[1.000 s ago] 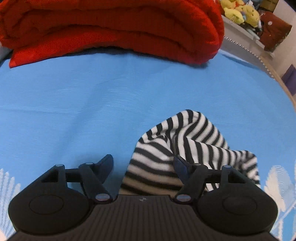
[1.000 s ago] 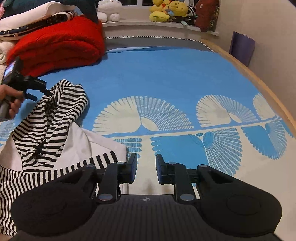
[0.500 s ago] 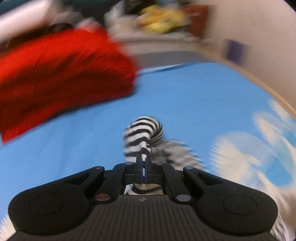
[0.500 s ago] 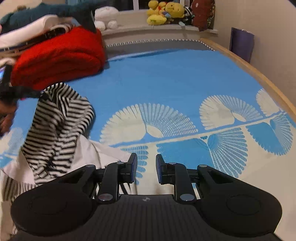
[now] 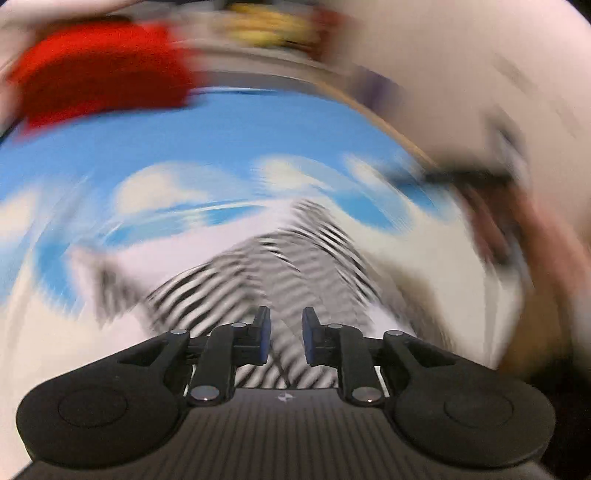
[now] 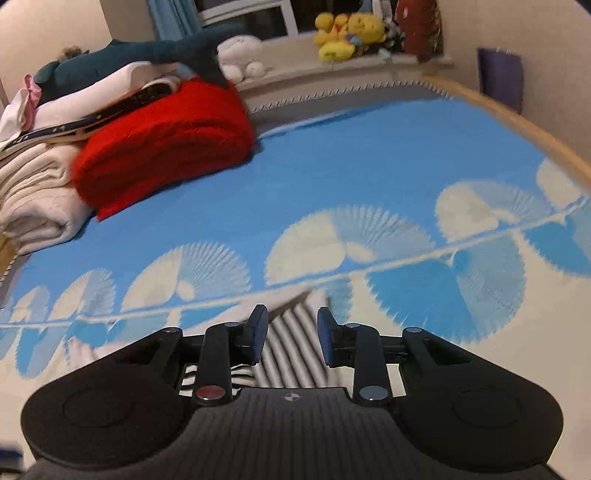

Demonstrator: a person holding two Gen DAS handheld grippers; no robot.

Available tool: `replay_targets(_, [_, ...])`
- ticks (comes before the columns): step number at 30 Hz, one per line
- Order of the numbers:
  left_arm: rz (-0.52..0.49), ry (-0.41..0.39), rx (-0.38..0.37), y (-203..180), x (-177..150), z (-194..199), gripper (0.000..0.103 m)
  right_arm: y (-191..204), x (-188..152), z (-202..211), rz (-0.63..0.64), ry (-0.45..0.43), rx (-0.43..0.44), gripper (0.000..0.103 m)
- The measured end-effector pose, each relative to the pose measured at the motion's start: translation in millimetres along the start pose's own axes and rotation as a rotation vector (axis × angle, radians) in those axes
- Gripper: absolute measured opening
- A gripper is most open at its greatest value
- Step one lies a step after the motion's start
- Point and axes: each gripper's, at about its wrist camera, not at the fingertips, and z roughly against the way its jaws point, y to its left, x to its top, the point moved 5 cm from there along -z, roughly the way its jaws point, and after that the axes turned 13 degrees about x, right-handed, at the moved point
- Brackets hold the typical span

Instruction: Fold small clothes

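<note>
A black-and-white striped small garment lies on the blue and white bedspread, blurred by motion in the left wrist view. My left gripper is open just above it, with striped cloth showing in the gap between its fingers. In the right wrist view the striped garment lies under my right gripper, which is open with the cloth between its fingers. Whether either gripper touches the cloth I cannot tell.
A folded red blanket lies at the far left of the bed on a pile of cream bedding. Plush toys sit on the window sill. A wooden bed edge runs along the right.
My left gripper was shut on the striped sleeve, swung it right over the garment and has opened. My right gripper has moved left over the striped cloth and opened wider.
</note>
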Motion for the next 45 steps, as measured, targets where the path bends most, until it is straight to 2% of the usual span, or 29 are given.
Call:
replay_targets(2, [0.264, 0.058, 0.067, 29, 0, -22, 0.021, 1, -11, -5, -0.052, 0.036, 0.038, 0.031])
replay_targets(4, [0.419, 0.173, 0.128, 50, -1, -50, 0.021, 3, -23, -12, -0.087, 0.081, 0.063, 0.031])
replay_targets(5, [0.454, 0.212, 0.154, 57, -4, -60, 0.021, 4, -31, -16, -0.092, 0.109, 0.07, 0.031])
replay_targets(6, [0.47, 0.238, 0.16, 60, -7, -69, 0.022, 6, -39, -22, -0.096, 0.147, 0.082, 0.031])
replay_targets(7, [0.475, 0.269, 0.151, 58, -9, -77, 0.031, 7, -47, -29, -0.098, 0.184, 0.098, 0.031])
replay_targets(8, [0.477, 0.304, 0.132, 57, -9, -89, 0.045, 9, -54, -34, -0.104, 0.216, 0.108, 0.031])
replay_targets(9, [0.483, 0.33, 0.122, 56, -11, -98, 0.049, 9, -60, -40, -0.116, 0.245, 0.116, 0.031])
replay_targets(14, [0.489, 0.397, 0.189, 60, -32, -124, 0.051, 6, -93, -71, -0.168, 0.38, 0.135, 0.031])
replay_targets(18, [0.49, 0.443, 0.179, 59, -55, -129, 0.051, 7, -114, -89, -0.174, 0.446, 0.135, 0.031])
replay_targets(20, [0.48, 0.448, 0.156, 54, -57, -131, 0.049, 9, -119, -94, -0.158, 0.458, 0.13, 0.031])
replay_targets(21, [0.475, 0.442, 0.152, 52, -56, -132, 0.044, 10, -119, -96, -0.152, 0.459, 0.131, 0.031])
replay_targets(22, [0.469, 0.427, 0.148, 52, -54, -130, 0.016, 10, -119, -97, -0.151, 0.453, 0.136, 0.03])
replay_targets(23, [0.46, 0.404, 0.148, 52, -48, -126, 0.001, 12, -115, -96, -0.156, 0.429, 0.148, 0.014])
replay_targets(24, [0.453, 0.366, 0.159, 53, -41, -119, 0.001, 15, -109, -93, -0.169, 0.396, 0.17, 0.001])
replay_targets(27, [0.427, 0.163, 0.234, 63, -6, -83, 0.001, 18, -78, -71, -0.244, 0.245, 0.27, 0.001])
replay_targets(29, [0.468, 0.074, 0.236, 75, 11, -59, 0.001, 14, -56, -50, -0.331, 0.147, 0.333, 0.001])
replay_targets(30, [0.498, 0.055, 0.232, 82, 14, -52, 0.001, 10, -52, -44, -0.359, 0.12, 0.35, 0.001])
replay_targets(32, [0.537, 0.081, 0.228, 91, 11, -51, 0.001, -2, -51, -41, -0.411, 0.109, 0.331, 0.001])
replay_targets(35, [0.52, 0.237, 0.285, 97, -7, -75, 0.004, -21, -78, -65, -0.483, 0.25, 0.223, 0.001])
replay_targets(36, [0.509, 0.293, 0.318, 100, -14, -82, 0.006, -26, -89, -72, -0.501, 0.303, 0.176, 0.003])
replay_targets(37, [0.513, 0.335, 0.34, 102, -20, -87, 0.016, -32, -101, -77, -0.514, 0.348, 0.118, 0.007])
replay_targets(38, [0.54, 0.349, 0.337, 106, -23, -86, 0.03, -35, -105, -78, -0.51, 0.368, 0.072, 0.007])
replay_targets(39, [0.568, 0.333, 0.313, 110, -22, -83, 0.035, -36, -104, -76, -0.495, 0.366, 0.049, 0.007])
replay_targets(41, [0.574, 0.291, 0.276, 107, -15, -77, 0.041, -29, -91, -71, -0.456, 0.307, 0.079, 0.012])
replay_targets(42, [0.561, 0.282, 0.265, 104, -13, -76, 0.043, -25, -85, -68, -0.439, 0.28, 0.101, 0.025])
replay_targets(44, [0.542, 0.31, 0.256, 96, -14, -83, 0.047, -17, -75, -66, -0.408, 0.239, 0.132, 0.044])
replay_targets(45, [0.531, 0.334, 0.263, 93, -17, -88, 0.047, -16, -73, -67, -0.402, 0.236, 0.141, 0.046])
